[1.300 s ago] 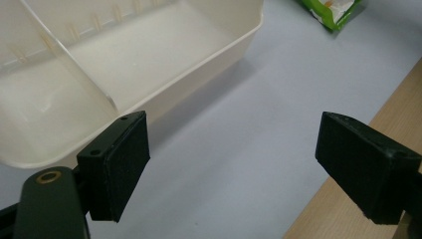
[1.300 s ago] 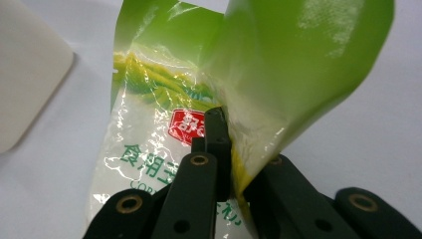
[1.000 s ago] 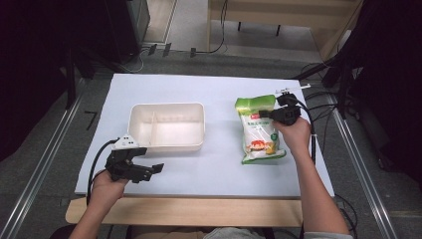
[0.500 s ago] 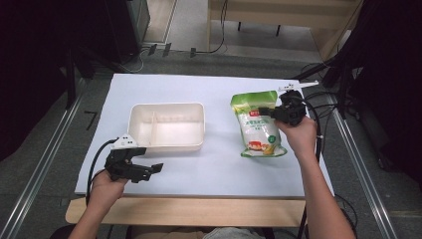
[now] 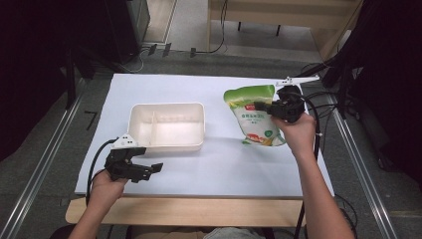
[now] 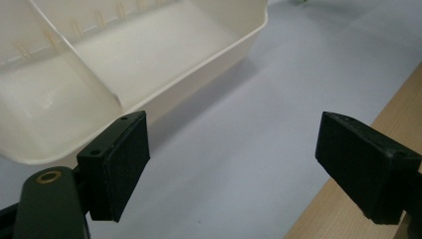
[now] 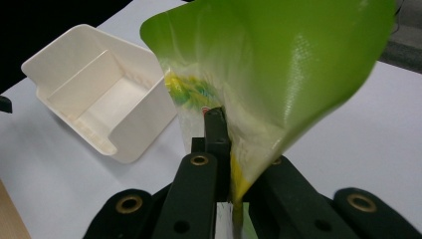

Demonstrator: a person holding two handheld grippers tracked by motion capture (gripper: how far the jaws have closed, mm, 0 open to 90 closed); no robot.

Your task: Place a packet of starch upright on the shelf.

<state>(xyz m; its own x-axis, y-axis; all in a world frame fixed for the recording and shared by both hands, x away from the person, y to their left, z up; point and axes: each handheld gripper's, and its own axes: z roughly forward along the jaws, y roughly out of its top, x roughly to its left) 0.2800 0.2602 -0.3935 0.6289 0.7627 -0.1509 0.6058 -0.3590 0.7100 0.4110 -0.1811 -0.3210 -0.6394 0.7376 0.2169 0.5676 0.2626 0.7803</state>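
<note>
Rightward, the right hand-held gripper (image 5: 261, 106) pinches the green pouch's (image 5: 254, 117) edge, well apart from the tray (image 5: 166, 144).

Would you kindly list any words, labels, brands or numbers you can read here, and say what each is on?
No text is readable.
Green bag in the right gripper: a red logo patch and white lettering on its front, too small and blurred to read.
White tray: no markings.

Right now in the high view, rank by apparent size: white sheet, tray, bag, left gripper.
1. White sheet
2. Tray
3. Bag, partly hidden by the right gripper
4. Left gripper
</note>
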